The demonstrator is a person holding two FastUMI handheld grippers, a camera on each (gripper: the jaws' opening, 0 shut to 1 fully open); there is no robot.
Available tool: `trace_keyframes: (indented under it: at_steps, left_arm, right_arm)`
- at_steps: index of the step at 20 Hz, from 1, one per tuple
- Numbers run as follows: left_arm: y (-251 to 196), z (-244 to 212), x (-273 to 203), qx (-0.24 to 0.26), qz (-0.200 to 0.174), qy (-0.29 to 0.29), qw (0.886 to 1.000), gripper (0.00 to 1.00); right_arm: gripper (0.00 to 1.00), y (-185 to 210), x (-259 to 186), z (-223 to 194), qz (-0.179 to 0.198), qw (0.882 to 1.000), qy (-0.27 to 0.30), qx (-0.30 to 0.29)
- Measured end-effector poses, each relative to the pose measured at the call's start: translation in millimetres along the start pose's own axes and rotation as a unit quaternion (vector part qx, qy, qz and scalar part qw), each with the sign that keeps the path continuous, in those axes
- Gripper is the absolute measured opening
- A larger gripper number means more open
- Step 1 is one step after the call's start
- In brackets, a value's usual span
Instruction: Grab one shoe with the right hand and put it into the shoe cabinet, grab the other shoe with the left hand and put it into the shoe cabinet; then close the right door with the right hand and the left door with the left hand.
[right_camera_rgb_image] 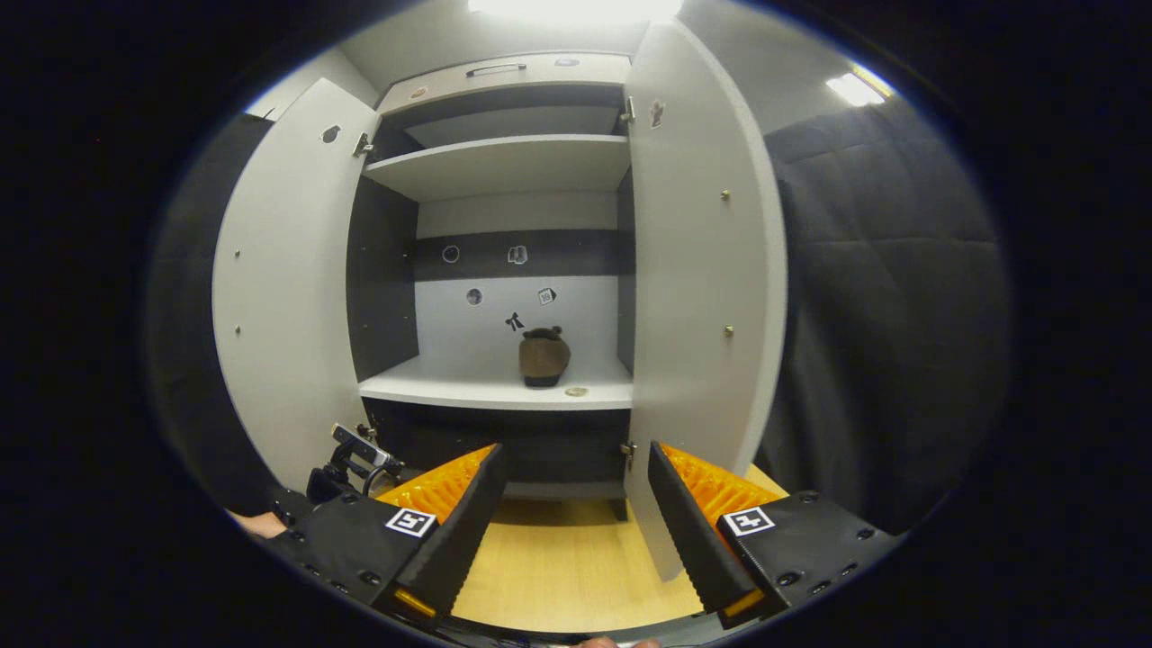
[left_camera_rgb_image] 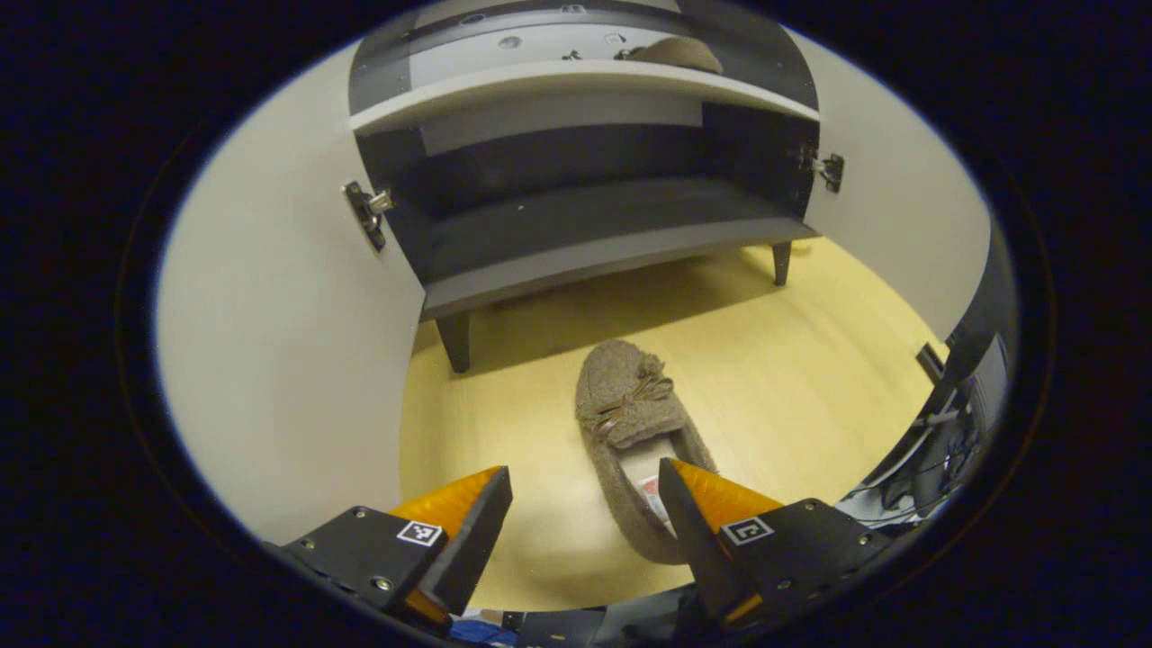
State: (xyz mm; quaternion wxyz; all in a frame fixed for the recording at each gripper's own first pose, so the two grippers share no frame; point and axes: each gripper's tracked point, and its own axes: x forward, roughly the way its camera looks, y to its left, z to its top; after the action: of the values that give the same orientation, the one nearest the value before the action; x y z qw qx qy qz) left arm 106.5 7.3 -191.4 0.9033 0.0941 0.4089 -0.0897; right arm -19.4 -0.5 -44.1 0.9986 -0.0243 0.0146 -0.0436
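Both grippers, left (left_camera_rgb_image: 585,531) and right (right_camera_rgb_image: 576,517), gape wide and empty; 1 shoe (left_camera_rgb_image: 635,432) lies at lower center, another shoe (right_camera_rgb_image: 544,356) sits mid-frame on a shelf (right_camera_rgb_image: 450,389).

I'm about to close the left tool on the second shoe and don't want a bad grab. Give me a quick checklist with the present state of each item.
1. Left tool open: ok.
2. Shoe on the floor between its fingers: not ok; it lies ahead, by the right finger.
3. First shoe already on a shelf: ok.
4. Both cabinet doors, left door and right door, open: ok.
5. Right tool empty, open: ok.
6. Fingers touching the shoe: cannot tell.
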Motion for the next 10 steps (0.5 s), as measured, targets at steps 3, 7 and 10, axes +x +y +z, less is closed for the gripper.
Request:
trace_keyframes:
  at_steps: [3,7,10]
  left_arm:
    - [0.9,-10.1,29.0,-0.01,-0.012,0.025,1.0,1.0]
    - [1.4,-17.4,50.4,-0.031,-0.024,0.05,0.998,0.94]
    - [-8.4,-19.7,60.4,-0.068,-0.051,0.062,0.994,0.84]
  right_arm:
    - [0.97,-40.9,-25.4,-9.2,-0.05,0.999,0.007,0.0]
    - [1.0,-95.1,-52.3,-43.8,-0.13,0.989,0.069,0.011]
    - [1.0,-127.1,-74.3,-64.8,-0.172,0.978,0.104,0.051]
